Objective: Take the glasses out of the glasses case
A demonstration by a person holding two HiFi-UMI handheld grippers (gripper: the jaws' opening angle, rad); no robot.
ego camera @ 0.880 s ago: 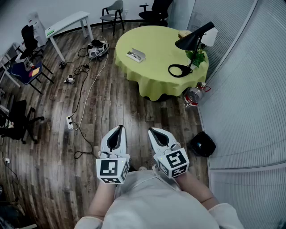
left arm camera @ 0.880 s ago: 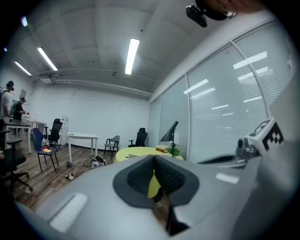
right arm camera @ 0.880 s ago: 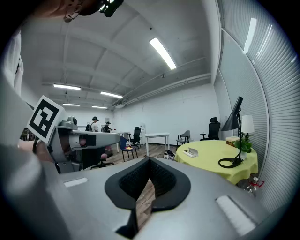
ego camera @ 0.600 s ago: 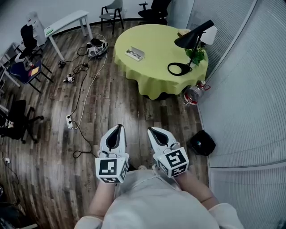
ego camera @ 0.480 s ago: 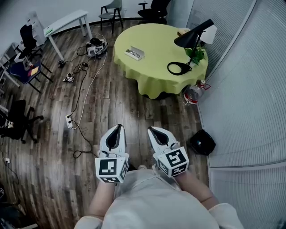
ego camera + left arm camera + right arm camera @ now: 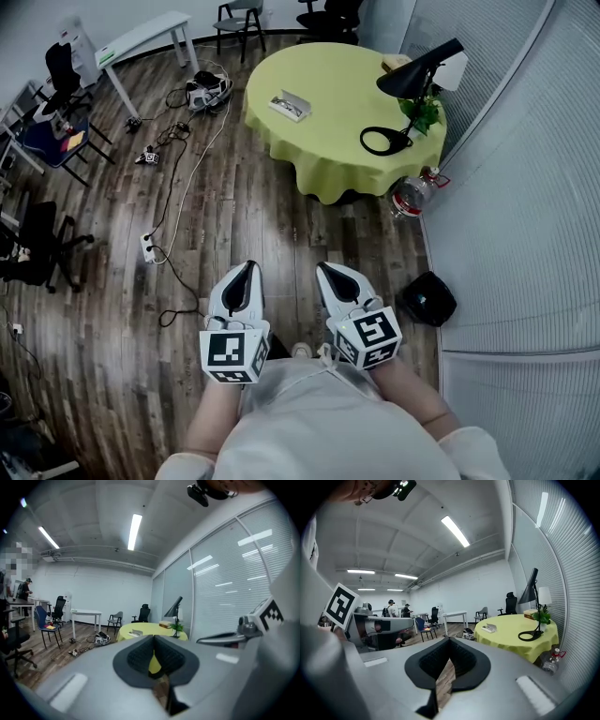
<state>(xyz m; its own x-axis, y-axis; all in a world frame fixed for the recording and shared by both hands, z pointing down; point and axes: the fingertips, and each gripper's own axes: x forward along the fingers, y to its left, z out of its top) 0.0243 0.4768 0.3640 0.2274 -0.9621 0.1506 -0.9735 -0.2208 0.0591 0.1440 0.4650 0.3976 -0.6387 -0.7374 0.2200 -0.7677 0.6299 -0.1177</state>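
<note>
The glasses case (image 6: pixel 290 105) is a small pale box, lying closed on the round yellow-green table (image 6: pixel 328 159) far ahead of me. It also shows small in the left gripper view as the case (image 6: pixel 136 632) and in the right gripper view as the case (image 6: pixel 489 628). No glasses are visible. My left gripper (image 6: pixel 249 266) and right gripper (image 6: pixel 324 268) hang side by side close to my body, over the wood floor and well short of the table. Both have their jaws together with nothing between them.
On the table stand a black desk lamp (image 6: pixel 408 89) and a small plant (image 6: pixel 424 114). A water bottle (image 6: pixel 412 197) and a black bag (image 6: pixel 429 298) sit on the floor by the right wall. Cables and a power strip (image 6: pixel 148 246) trail at the left, near chairs and a white desk (image 6: pixel 141 39).
The head view has shifted a little, so the table sits slightly higher and further right. The right gripper has edged right; the left has stayed put.
</note>
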